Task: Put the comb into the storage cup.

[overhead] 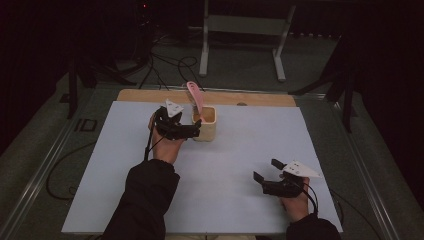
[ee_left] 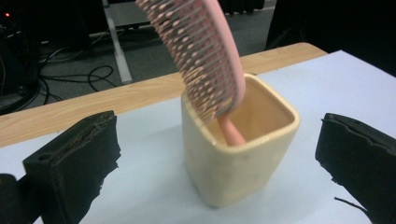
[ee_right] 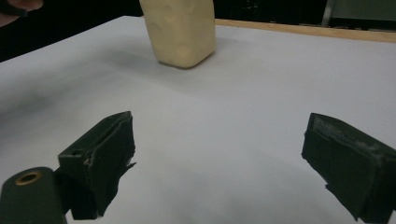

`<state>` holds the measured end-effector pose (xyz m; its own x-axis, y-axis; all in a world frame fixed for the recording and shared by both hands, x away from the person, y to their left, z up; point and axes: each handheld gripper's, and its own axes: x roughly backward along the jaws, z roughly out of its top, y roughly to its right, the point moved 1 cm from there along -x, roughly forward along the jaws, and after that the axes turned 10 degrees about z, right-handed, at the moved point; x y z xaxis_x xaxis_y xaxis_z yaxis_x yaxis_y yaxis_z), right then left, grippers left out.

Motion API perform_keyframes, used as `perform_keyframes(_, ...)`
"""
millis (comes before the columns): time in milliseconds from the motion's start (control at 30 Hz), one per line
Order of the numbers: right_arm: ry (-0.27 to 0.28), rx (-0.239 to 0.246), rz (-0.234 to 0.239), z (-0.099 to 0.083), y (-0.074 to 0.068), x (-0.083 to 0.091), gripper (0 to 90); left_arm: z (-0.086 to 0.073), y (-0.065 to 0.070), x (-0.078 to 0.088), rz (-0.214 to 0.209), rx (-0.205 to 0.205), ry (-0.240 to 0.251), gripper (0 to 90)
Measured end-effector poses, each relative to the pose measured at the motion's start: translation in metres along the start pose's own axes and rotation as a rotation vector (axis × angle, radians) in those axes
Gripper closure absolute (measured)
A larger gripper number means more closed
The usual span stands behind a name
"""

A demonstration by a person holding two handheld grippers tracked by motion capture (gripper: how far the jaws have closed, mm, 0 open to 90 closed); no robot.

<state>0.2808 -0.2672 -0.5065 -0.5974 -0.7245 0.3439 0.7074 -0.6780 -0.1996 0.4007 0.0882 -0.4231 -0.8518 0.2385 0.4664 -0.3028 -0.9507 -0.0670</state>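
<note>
A cream square cup [overhead: 205, 125] stands on the white table sheet [overhead: 240, 155] near its far edge. A pink hairbrush [overhead: 194, 96] stands handle-down in the cup and leans left, bristle head up. My left gripper [overhead: 196, 129] is open at the cup's left side. In the left gripper view the cup [ee_left: 238, 154] and hairbrush [ee_left: 201, 51] sit just ahead, between the wide-apart jaws of the left gripper [ee_left: 218, 133], with no contact. My right gripper [overhead: 264, 170] rests open at the near right. Its own view shows the right gripper [ee_right: 218, 140] empty and the cup [ee_right: 180, 32] far ahead.
A strip of bare wood [overhead: 150, 95] runs along the table's far edge. Beyond it on the dark floor are cables [overhead: 165, 65] and a white frame stand [overhead: 245, 30]. Metal rails [overhead: 45, 165] border the table sides.
</note>
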Motion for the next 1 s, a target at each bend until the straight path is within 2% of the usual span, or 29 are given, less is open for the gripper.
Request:
perform_keyframes(133, 0.000, 0.001, 0.000, 0.000, 0.000, 0.000, 9.1, -0.010, -0.005, 0.010, 0.005, -0.021, -0.003, 0.3)
perform_keyframes(400, -0.003, 0.004, -0.001, 0.000, 0.000, 0.000, 9.2, -0.028, -0.015, 0.028, -0.031, -0.009, 0.001, 0.3)
perform_keyframes(567, -0.004, 0.003, -0.001, 0.000, 0.000, 0.000, 9.2, -0.041, -0.021, 0.039, -0.039, -0.005, 0.006, 0.3)
perform_keyframes(667, -0.004, 0.002, 0.000, 0.000, -0.001, -0.001, 9.2, -0.056, -0.031, 0.048, -0.046, 0.005, 0.004, 0.3)
perform_keyframes(700, -0.004, 0.002, 0.000, 0.000, -0.001, -0.001, 9.2, -0.056, -0.031, 0.048, -0.046, 0.005, 0.004, 0.3)
perform_keyframes(800, -0.005, 0.003, -0.001, 0.000, -0.002, -0.001, 9.2, -0.069, -0.044, 0.058, -0.053, 0.015, 0.002, 0.3)
perform_keyframes(833, -0.005, 0.003, -0.001, 0.000, -0.002, -0.001, 9.2, -0.069, -0.044, 0.058, -0.053, 0.015, 0.002, 0.3)
perform_keyframes(867, -0.005, 0.002, -0.001, -0.001, -0.002, -0.001, 9.2, -0.075, -0.052, 0.064, -0.057, 0.025, 0.007, 0.3)
perform_keyframes(900, -0.005, 0.002, -0.001, -0.001, -0.002, -0.001, 9.2, -0.075, -0.052, 0.064, -0.057, 0.025, 0.007, 0.3)
perform_keyframes(1000, -0.007, 0.004, -0.006, -0.001, -0.002, -0.002, 9.2, -0.087, -0.063, 0.075, -0.063, 0.028, 0.015, 0.3)
